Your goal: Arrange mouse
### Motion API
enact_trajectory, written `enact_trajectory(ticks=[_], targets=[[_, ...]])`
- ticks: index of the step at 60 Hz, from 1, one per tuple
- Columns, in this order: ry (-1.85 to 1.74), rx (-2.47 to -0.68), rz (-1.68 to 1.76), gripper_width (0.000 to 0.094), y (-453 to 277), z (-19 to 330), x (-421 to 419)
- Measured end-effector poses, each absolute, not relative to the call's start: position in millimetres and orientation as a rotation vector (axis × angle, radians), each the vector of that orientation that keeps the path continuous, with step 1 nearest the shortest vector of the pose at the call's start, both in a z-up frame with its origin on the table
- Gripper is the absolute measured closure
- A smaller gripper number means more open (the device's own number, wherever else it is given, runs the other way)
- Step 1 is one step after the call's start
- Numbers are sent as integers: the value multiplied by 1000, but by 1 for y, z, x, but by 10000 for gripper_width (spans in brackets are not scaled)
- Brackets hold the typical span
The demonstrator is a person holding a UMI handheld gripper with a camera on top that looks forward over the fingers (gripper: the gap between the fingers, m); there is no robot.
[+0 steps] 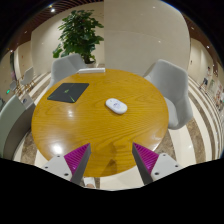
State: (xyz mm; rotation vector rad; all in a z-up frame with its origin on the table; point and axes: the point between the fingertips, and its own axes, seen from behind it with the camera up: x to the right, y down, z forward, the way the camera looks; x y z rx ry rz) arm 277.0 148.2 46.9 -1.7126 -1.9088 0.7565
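Tongs [112, 160] hovering released, nothing between them. Small white oval mouse [117, 105] is lying beyond, on round wooden table [70, 130]. Best approaching low, straddling its sides.

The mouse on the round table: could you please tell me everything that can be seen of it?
The mouse is small, white and oval, with a smooth, plastic-looking shell and a darker spot on top, possibly a wheel. No cable shows. It lies flat on the round wooden table, near its middle, apart from the dark mouse pad beside it. Nothing but the tabletop touches it. It sits well beyond the open gripper, whose fingers hold nothing.
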Motion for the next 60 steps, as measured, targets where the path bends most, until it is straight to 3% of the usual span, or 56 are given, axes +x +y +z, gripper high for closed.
enact_trajectory(ticks=[43,60], targets=[[-1799,-1755,640,70,157,-15,95],[-1729,-1807,648,71,168,-21,41]])
